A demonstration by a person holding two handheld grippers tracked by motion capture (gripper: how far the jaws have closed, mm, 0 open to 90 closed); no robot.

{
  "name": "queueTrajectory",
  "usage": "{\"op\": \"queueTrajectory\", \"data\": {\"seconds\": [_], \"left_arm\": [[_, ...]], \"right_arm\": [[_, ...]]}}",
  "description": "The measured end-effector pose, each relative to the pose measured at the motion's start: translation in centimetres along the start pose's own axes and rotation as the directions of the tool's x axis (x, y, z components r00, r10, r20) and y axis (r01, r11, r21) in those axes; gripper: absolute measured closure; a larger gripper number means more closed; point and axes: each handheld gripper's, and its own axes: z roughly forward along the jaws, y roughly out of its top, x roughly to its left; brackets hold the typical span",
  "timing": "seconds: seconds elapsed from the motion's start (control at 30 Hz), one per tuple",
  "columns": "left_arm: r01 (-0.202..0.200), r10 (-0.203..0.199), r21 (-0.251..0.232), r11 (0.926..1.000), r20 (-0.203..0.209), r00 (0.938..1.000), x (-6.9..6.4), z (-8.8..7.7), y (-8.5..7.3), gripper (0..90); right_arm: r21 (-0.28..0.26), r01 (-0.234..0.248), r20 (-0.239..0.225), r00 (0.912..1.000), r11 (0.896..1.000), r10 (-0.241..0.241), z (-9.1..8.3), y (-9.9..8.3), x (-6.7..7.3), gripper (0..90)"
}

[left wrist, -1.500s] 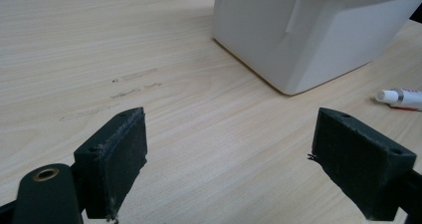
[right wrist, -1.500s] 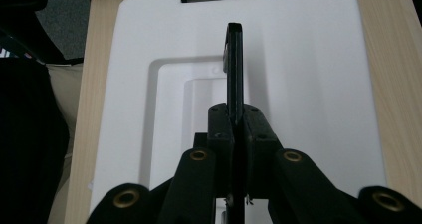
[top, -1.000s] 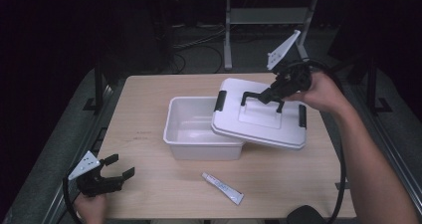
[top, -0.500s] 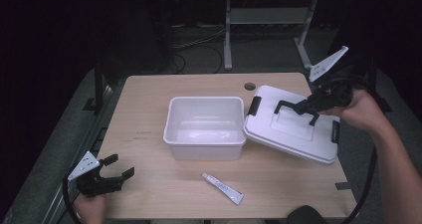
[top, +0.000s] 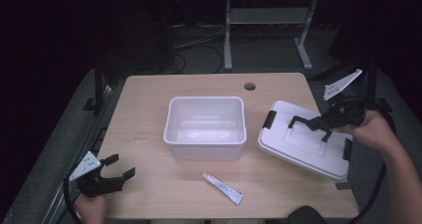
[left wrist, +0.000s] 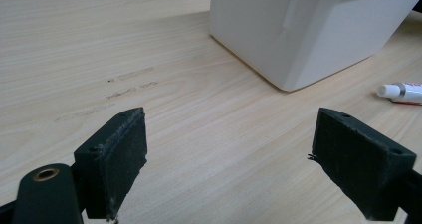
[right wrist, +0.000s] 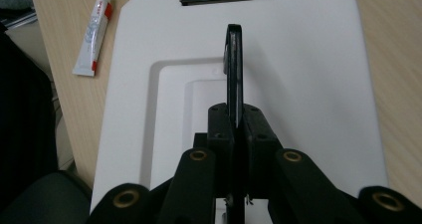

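Note:
An open white box (top: 206,100) stands in the middle of the wooden table (top: 144,109). Its white lid (top: 298,152) is at the table's right side, tilted, with black clips at its ends. My right gripper (top: 324,122) is shut on the lid's black handle (top: 309,124). In the right gripper view the jaws (right wrist: 235,129) pinch the thin handle (right wrist: 235,64) over the lid (right wrist: 308,84). My left gripper (top: 118,172) rests open at the front left corner. In the left gripper view its pads (left wrist: 229,159) hold nothing, and the box (left wrist: 308,30) lies ahead.
A small white tube (top: 222,188) lies near the front edge, between box and lid; it also appears as the tube (left wrist: 400,92) and the tube (right wrist: 93,34). A cable hole (top: 250,86) sits at the table's back. A dark chair (top: 303,215) is below the front edge.
My right gripper has carried the lid off the box, to the right and down, to the table's right side. The left gripper has stayed put.

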Motion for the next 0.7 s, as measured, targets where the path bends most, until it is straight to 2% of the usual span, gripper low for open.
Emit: {"op": "queueTrajectory", "data": {"seconds": [0.37,0.7], "left_arm": [[0.002,-0.002,-0.006,1.0000,-0.005,1.0000,0.1,-0.2,0.0,13.4],[-0.001,0.001,-0.006,1.0000,-0.003,1.0000,0.2,-0.2,0.0,13.4]], "right_arm": [[0.033,-0.022,-0.029,0.9993,0.999,0.023,5.4,-1.4,-0.8,84.0],[0.044,-0.038,-0.052,0.9978,0.998,0.041,8.4,-2.0,-1.0,84.0]]}}
